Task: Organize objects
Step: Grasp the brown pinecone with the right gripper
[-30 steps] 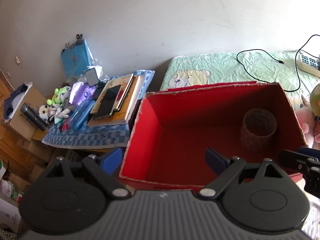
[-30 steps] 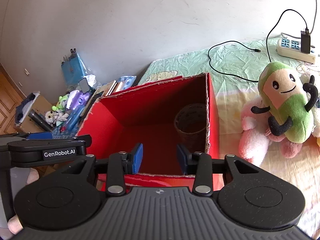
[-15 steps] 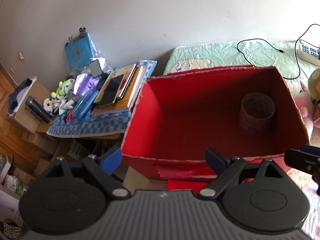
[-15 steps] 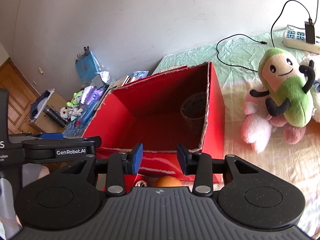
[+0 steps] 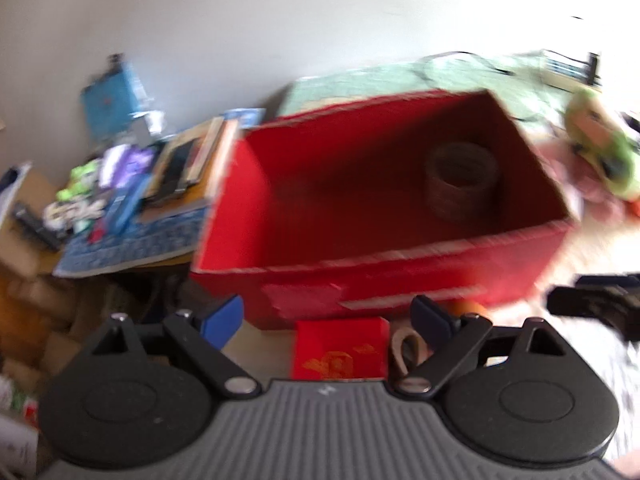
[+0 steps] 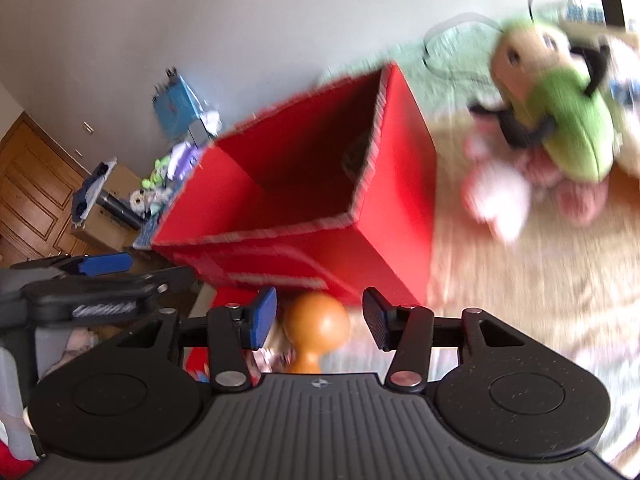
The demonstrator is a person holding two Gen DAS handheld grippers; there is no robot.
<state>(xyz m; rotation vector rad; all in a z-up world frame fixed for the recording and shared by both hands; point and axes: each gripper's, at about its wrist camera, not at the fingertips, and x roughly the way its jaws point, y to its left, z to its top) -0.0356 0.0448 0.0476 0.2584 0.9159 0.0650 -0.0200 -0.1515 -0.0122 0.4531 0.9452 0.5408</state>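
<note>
An open red cardboard box (image 5: 400, 276) stands on the bed, with a brown woven cup (image 5: 460, 184) inside at its right. The box also shows in the right wrist view (image 6: 396, 216). My left gripper (image 5: 328, 316) is open and empty in front of the box, above a small red packet (image 5: 340, 352) and a tan loop (image 5: 404, 348). My right gripper (image 6: 318, 318) is open, with an orange round-headed object (image 6: 316, 324) lying between and below its fingers, apart from the pads. A green plush toy (image 6: 560, 120) lies to the right of the box.
A low side table (image 5: 132, 240) with books, a phone and small toys stands left of the box. A pink plush (image 6: 496, 196) lies under the green one. A power strip (image 6: 592, 20) and black cable (image 6: 444, 40) lie at the back of the bed.
Both grippers have pulled back and up from the box, with motion blur. The red packet, tan loop and orange object have come into view. The right gripper's fingers have opened wider.
</note>
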